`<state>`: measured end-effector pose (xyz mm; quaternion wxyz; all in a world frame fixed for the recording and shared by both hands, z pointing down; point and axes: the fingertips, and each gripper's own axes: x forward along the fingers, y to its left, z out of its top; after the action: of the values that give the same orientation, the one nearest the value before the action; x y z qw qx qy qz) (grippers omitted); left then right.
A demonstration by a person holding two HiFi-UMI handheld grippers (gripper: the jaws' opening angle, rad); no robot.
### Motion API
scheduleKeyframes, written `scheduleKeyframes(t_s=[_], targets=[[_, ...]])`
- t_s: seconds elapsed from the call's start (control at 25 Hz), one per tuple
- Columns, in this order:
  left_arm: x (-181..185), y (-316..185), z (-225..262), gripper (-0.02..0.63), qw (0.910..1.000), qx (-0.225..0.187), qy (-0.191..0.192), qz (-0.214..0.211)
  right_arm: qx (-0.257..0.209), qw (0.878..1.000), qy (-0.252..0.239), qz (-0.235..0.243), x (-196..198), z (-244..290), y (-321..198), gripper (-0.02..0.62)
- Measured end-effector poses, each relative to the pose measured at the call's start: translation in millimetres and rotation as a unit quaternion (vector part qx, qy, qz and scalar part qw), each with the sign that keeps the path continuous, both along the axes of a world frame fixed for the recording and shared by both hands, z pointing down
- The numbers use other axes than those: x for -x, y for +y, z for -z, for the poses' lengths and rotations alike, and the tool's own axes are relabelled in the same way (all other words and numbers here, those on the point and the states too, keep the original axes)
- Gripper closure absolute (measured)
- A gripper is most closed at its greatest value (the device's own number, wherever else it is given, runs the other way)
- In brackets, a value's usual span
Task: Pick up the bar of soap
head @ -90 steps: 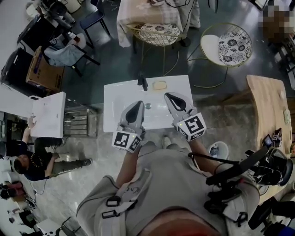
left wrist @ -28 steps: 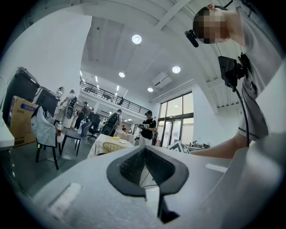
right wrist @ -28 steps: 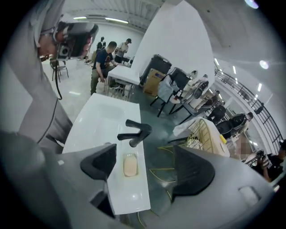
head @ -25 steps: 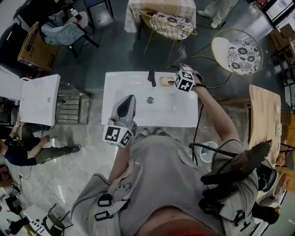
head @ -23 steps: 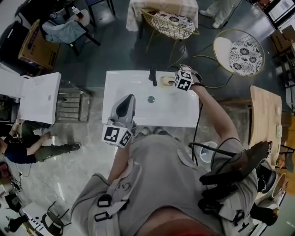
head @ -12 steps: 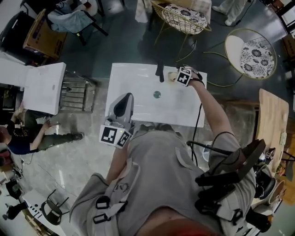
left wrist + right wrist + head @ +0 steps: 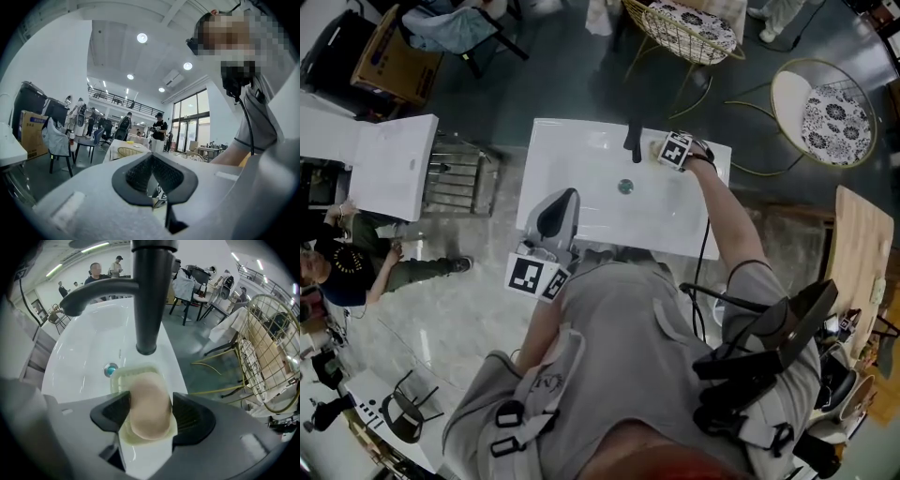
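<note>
- Cream-coloured bar of soap (image 7: 149,405) lay in a pale translucent soap dish (image 7: 123,375) on the white basin's (image 7: 79,357) back ledge; in the head view that spot was at about 1 o'clock from the drain.
- The right gripper (image 7: 151,401) pointed steeply down over it, one dark ribbed pad at the soap's 9 o'clock and the other at its 3 o'clock. The claw had just been closing in with the soap between the pads; the pads stood right beside its sides, a sliver of dish rim showing on the right, and the bar sat in the dish, not lifted.
- A black faucet (image 7: 149,296) rose at 12 o'clock from the soap, its spout reaching over the bowl.
- The drain (image 7: 110,370) sat at 10 o'clock from the soap.
- The left gripper (image 7: 151,158) was held level at the basin's near edge, about 7 o'clock from the drain in the head view, its claw pressed together with nothing in it.
- A gold wire chair (image 7: 272,348) stood at 3 o'clock, on the grey floor.
</note>
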<state>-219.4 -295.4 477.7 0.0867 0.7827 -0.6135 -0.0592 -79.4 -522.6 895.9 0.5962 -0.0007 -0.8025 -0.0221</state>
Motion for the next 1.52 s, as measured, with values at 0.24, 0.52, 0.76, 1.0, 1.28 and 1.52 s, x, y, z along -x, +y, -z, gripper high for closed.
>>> scheduleKeyframes(t_s=[0.24, 0.52, 0.76, 1.0, 1.28, 1.52], targets=[[4, 2, -4, 0.612, 0.9999, 0.005, 0.003, 0.010, -0.008, 1.000, 0.002, -0.011, 2, 2, -12, 0.328], [10, 2, -6, 0.612, 0.9999, 0.004, 0.006, 0.013, -0.002, 1.000, -0.002, -0.026, 4, 4, -9, 0.331], [6, 0, -3, 0.612, 1.0000, -0.004, 0.007, 0.006, -0.008, 0.998, -0.003, -0.055, -5, 17, -11, 0.331], [0, 0, 1, 0.612, 0.9999, -0.009, 0.011, -0.007, -0.003, 0.991, -0.060, -0.117, -6, 50, -14, 0.331], [-13, -9, 9, 0.612, 0.9990, -0.021, 0.018, -0.034, 0.007, 0.935, -0.268, -0.232, -1, 134, -18, 0.333], [-33, -18, 23, 0.612, 0.9967, -0.039, 0.020, -0.068, 0.092, 0.791, -0.501, -0.339, -20, 250, 17, 0.334]])
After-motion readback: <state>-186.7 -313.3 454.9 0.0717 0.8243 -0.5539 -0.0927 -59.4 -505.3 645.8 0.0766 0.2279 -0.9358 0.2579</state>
